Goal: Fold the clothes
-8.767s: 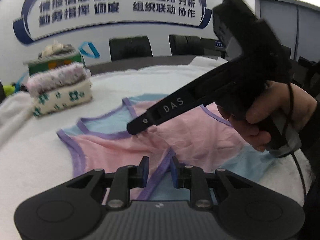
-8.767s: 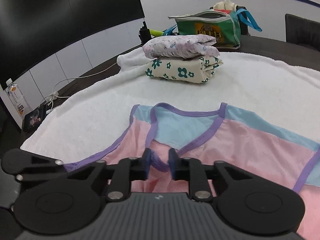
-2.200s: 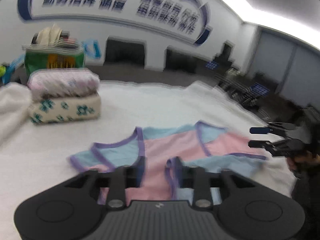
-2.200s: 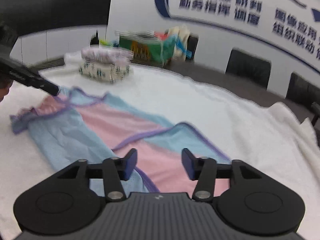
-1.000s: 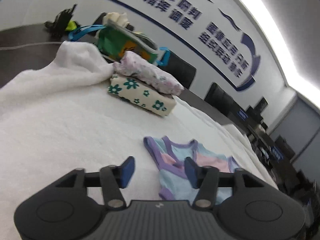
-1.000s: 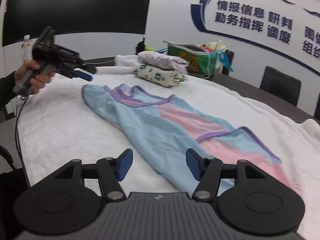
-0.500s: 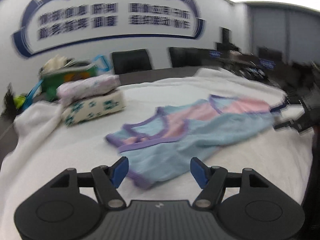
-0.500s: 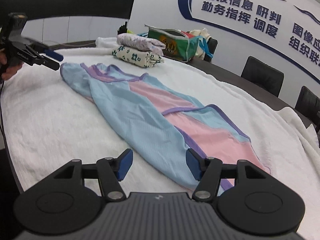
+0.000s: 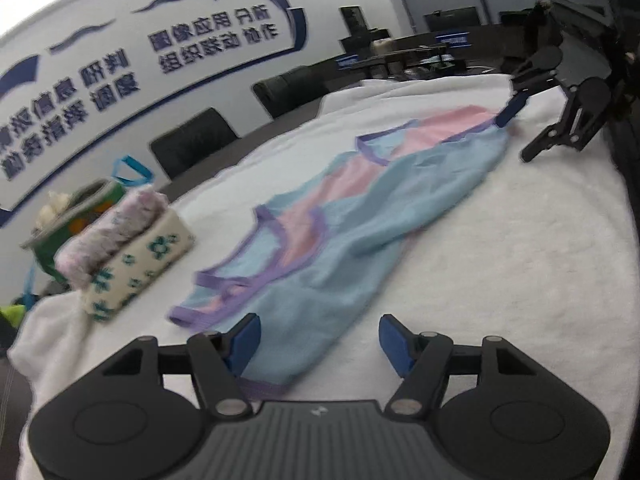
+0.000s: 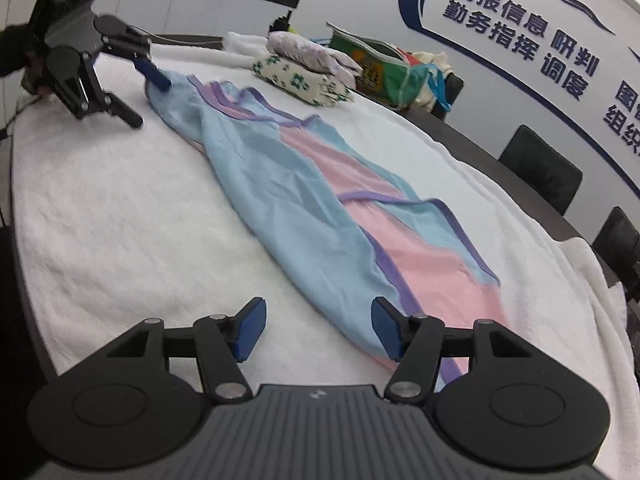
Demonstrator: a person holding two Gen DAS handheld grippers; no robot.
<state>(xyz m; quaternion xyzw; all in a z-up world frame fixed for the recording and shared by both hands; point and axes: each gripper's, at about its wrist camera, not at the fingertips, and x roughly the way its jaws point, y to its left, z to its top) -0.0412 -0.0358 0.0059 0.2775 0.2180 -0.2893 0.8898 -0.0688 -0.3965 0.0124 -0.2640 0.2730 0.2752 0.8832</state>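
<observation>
A sleeveless garment (image 9: 352, 208) in light blue and pink panels, edged with purple binding, lies folded lengthwise on the white towel-covered surface (image 9: 520, 280). It forms a long, narrow, slightly rumpled strip, the blue half lapped over the pink. Its long axis runs between the two grippers: the neck and armhole end lies at the left gripper (image 9: 320, 340), the hem end at the right gripper (image 10: 318, 326). Both sets of jaws are spread wide and hold nothing; each has one blue pad just over the cloth's edge. Beyond the neck end sits a stack of folded floral clothes (image 10: 308, 68), with a green bag (image 10: 380, 64) behind it.
</observation>
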